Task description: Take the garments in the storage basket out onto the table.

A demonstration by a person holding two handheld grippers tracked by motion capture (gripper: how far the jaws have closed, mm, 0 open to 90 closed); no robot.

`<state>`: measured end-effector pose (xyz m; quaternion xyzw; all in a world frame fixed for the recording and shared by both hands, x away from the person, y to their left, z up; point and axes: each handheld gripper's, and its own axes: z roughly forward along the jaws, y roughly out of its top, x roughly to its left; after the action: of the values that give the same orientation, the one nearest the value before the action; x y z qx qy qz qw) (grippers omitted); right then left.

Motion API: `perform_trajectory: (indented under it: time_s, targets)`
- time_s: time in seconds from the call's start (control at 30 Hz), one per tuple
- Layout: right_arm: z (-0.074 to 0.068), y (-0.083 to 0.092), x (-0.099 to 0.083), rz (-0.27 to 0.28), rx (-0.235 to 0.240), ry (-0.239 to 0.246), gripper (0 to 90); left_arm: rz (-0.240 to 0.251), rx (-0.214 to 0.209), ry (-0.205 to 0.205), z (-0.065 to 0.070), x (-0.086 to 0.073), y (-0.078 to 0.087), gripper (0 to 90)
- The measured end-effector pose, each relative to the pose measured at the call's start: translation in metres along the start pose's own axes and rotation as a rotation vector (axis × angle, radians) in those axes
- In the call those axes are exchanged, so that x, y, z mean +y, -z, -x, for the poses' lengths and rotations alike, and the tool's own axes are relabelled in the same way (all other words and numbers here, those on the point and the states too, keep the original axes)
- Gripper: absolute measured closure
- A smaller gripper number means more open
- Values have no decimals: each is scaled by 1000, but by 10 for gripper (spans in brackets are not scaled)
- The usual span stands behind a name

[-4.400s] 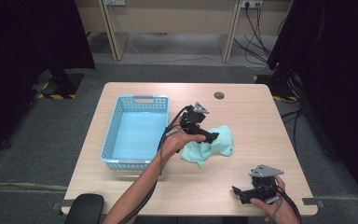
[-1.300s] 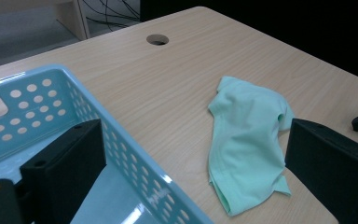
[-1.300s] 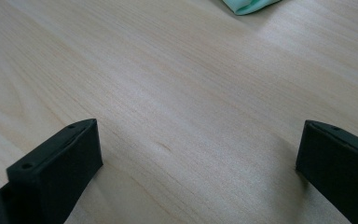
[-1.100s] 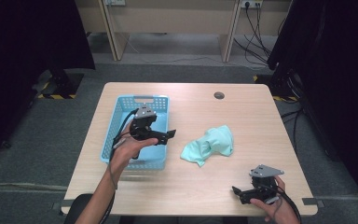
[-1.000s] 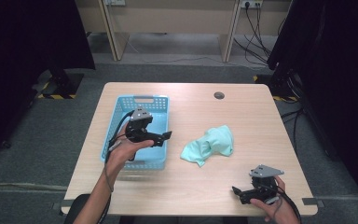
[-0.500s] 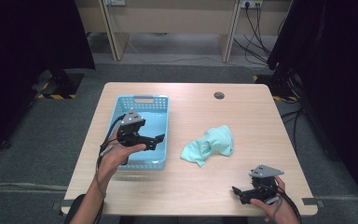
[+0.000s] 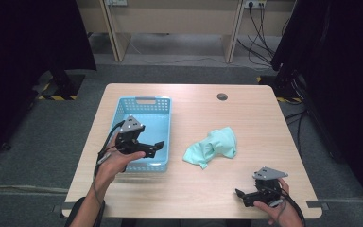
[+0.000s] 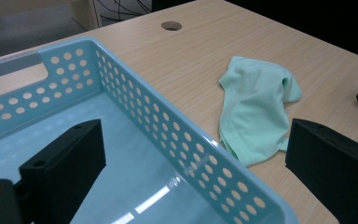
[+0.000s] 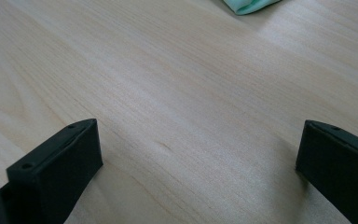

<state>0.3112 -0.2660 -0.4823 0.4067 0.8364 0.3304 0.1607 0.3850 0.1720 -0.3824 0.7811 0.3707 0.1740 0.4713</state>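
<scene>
A crumpled mint-green cloth (image 7: pixel 212 147) (image 8: pixel 256 107) lies on the wooden table, right of a light blue perforated basket (image 7: pixel 142 105) (image 8: pixel 177 121). My left gripper (image 7: pixel 154 148) (image 8: pixel 196 163) hovers open over the basket's near right part, jaws wide apart and holding nothing, pointing toward the cloth. My right gripper (image 7: pixel 239 194) (image 9: pixel 198 158) rests open near the table's front right edge, with bare wood between its jaws. A corner of the cloth (image 9: pixel 249 5) shows at the top of the right gripper view.
A round cable hole (image 7: pixel 222 97) (image 8: pixel 171 25) sits in the table's far side. Bare tabletop (image 7: pixel 203 189) lies between the basket and my right gripper. Beyond the table are a desk frame, floor cables and dark curtains on both sides.
My left gripper has let go of the cloth, which stays on the table, and moved left and nearer over the basket. My right gripper has not moved.
</scene>
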Motion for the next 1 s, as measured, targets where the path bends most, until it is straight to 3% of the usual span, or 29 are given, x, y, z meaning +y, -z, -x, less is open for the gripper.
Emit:
perform_trajectory:
  time_s: [1.0]
  targets:
    - [0, 0, 0, 0, 0, 0, 3, -9, -6, -27, 12, -23, 22, 42]
